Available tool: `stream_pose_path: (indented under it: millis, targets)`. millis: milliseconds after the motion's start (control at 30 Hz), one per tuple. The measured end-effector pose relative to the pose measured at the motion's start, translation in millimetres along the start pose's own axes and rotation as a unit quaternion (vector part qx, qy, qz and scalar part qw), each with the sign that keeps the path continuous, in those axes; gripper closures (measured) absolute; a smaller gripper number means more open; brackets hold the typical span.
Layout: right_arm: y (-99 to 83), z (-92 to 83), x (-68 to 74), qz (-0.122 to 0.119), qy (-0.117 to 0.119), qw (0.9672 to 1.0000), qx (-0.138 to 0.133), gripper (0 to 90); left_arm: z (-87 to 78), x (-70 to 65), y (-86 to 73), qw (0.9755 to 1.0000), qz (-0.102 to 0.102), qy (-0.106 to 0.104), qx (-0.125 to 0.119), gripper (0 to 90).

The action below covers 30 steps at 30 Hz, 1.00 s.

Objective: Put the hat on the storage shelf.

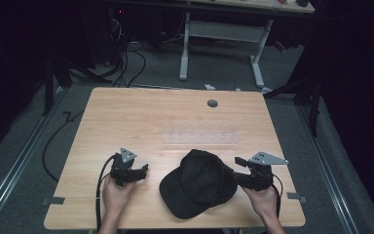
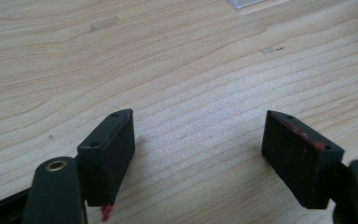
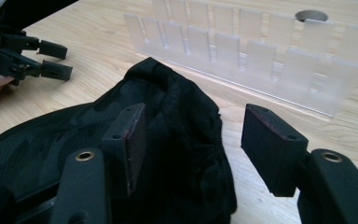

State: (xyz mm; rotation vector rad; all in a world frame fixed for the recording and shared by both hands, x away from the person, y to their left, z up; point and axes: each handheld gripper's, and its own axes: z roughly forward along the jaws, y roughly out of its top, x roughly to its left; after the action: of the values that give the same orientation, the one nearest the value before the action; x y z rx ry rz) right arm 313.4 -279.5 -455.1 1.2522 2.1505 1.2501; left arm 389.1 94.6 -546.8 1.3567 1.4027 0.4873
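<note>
1. Worktop [image 1: 126, 112]: light wood grain, rectangular.
2. Clear plastic rack [image 1: 199, 132] lay flat mid-worktop, slotted; in the right gripper view [image 3: 242, 51] it stood as a row of translucent dividers.
3. Black cap [image 1: 198, 183] sat near the worktop's front edge, just in front of the rack, brim toward the front-left.
4. Grey grommet hole [image 1: 212, 103] near the far edge.
5. Grey tape tabs [image 1: 52, 201] at the front corners.
6. White-legged desk [image 1: 221, 29] stood behind, on a grey floor [image 1: 165, 73] with black cables [image 1: 126, 63].
</note>
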Motion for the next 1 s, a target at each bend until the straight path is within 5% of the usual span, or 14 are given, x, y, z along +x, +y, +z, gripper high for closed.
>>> stream_pose_path:
  millis: [1000]
  targets:
    - [12.2,49.1,11.3,-0.005,0.011,0.9965,0.083,48.7,0.0,0.0,0.0,1.0000,0.000,0.000,0.000,25.9]
